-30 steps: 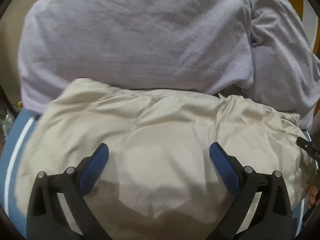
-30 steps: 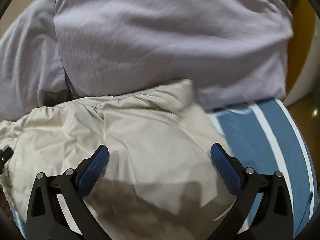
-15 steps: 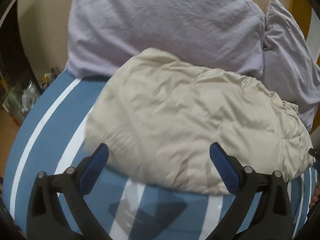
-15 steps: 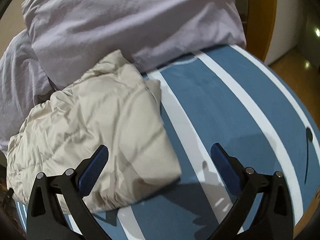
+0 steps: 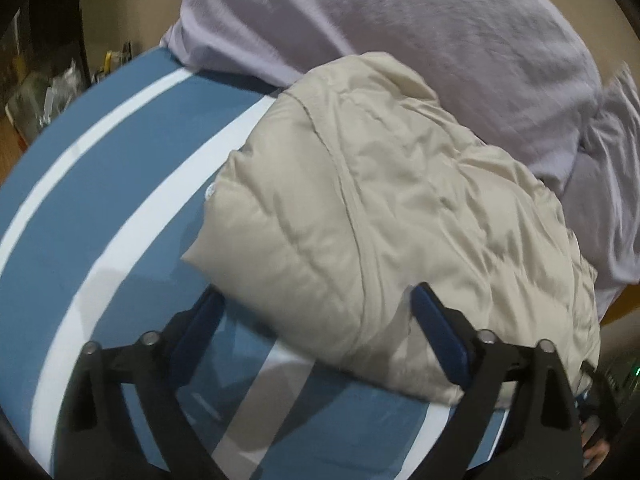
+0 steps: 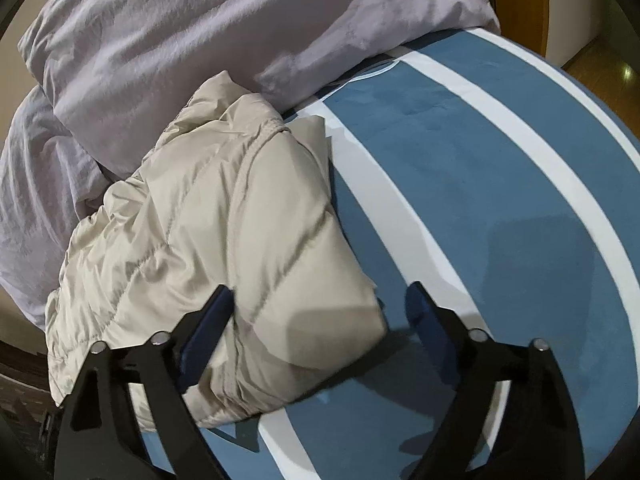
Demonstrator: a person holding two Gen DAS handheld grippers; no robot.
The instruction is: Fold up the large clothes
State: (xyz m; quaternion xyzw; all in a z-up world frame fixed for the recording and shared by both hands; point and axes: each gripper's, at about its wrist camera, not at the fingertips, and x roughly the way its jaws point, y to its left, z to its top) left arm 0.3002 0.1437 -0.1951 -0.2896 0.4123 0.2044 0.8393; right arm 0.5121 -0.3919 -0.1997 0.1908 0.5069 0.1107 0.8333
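- One puffy beige jacket [image 5: 400,216] lies folded small on the striped bed [image 6: 500,208].
- Both grippers, left gripper [image 5: 316,320] and right gripper [image 6: 320,312], have just been closing but stay spread, each around a jacket corner, not squeezing.
- Maybe one tidy-up is left.

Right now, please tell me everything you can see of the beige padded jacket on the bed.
The beige padded jacket looks like thin, slightly shiny quilted fabric with stitched seams and many wrinkles. It lies folded into a thick, puffy bundle on the blue and white striped cover, its far side against the lilac bedding. Each open hand-held gripper straddles a near corner, with the jaws just closing.
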